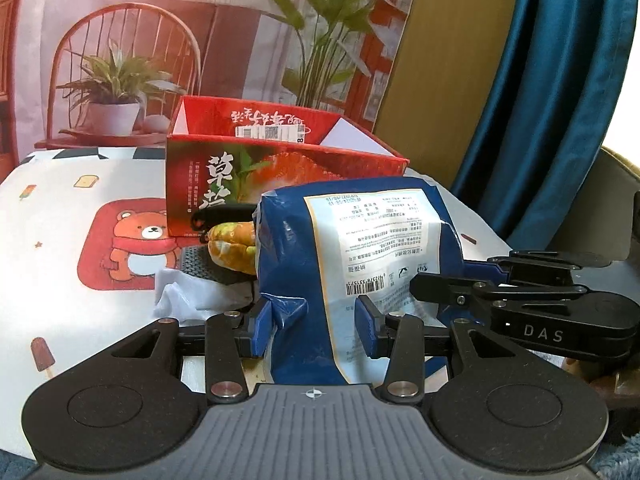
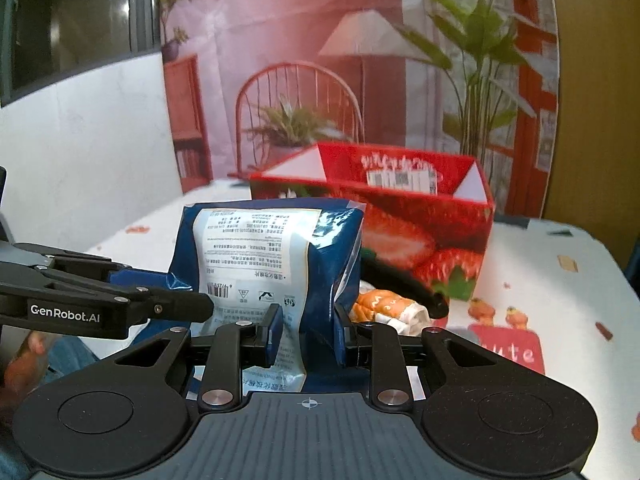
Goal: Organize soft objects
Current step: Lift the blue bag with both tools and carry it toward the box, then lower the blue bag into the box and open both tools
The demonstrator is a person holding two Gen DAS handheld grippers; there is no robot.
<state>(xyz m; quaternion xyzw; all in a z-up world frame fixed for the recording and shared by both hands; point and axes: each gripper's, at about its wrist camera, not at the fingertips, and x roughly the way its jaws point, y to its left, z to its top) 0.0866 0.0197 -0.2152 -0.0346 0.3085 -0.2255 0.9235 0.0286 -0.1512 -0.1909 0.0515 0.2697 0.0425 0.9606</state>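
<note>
Both tongs grip the same blue soft pack (image 1: 352, 264), held upright near the cameras. The left tongs (image 1: 316, 330) pinch its lower part between blue pads, and the right tongs (image 2: 308, 334) are likewise closed onto it. The red strawberry box (image 1: 280, 176) stands open on the worktop (image 1: 60, 216) just beyond; what little shows of its inside looks empty. An orange-and-yellow soft toy (image 1: 234, 248) and a white crumpled bag (image 1: 180, 296) lie at the box's near foot. By my reading, sorting has barely started: the pack is not yet boxed, and those two remain.
</note>
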